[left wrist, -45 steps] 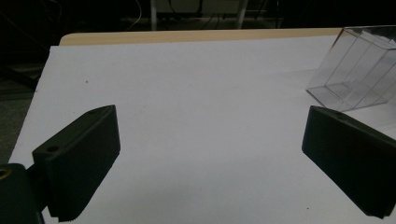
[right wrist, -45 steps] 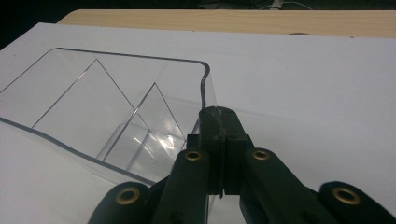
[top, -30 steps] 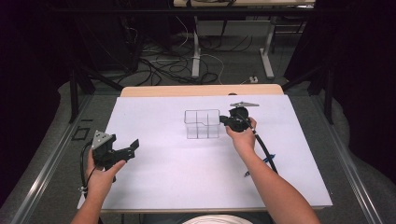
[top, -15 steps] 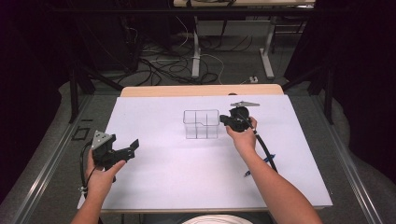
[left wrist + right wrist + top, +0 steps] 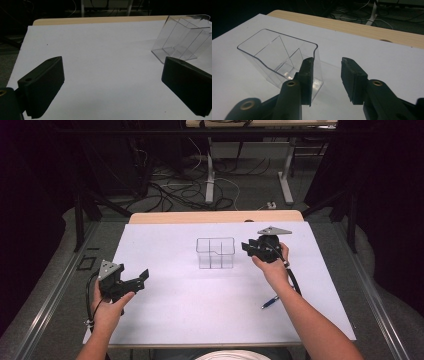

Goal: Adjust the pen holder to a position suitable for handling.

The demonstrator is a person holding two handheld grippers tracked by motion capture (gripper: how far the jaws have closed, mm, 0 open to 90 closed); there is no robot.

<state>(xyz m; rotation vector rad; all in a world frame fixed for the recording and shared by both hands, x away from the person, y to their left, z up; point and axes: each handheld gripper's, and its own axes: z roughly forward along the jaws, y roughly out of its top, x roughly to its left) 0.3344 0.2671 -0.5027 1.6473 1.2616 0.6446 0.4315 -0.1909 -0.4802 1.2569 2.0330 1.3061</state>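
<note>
A clear plastic box (image 5: 215, 252) with inner dividers stands upright at the middle of the white table; it also appears as the box (image 5: 182, 40) at the upper right of the left gripper view and as the box (image 5: 279, 57) in the right gripper view. My right gripper (image 5: 246, 247) hovers just right of the box, pointing at it. In its own view the right gripper (image 5: 327, 62) is open with nothing between its jaws, and one jaw overlaps the box's near corner. My left gripper (image 5: 144, 276) is held near the table's left edge. It is the left gripper (image 5: 112, 72), wide open over bare table.
A blue pen (image 5: 270, 302) lies on the white table surface (image 5: 165, 320) beside my right forearm. A wooden strip (image 5: 215, 216) runs along the table's far edge. Cables and desk legs cover the floor beyond.
</note>
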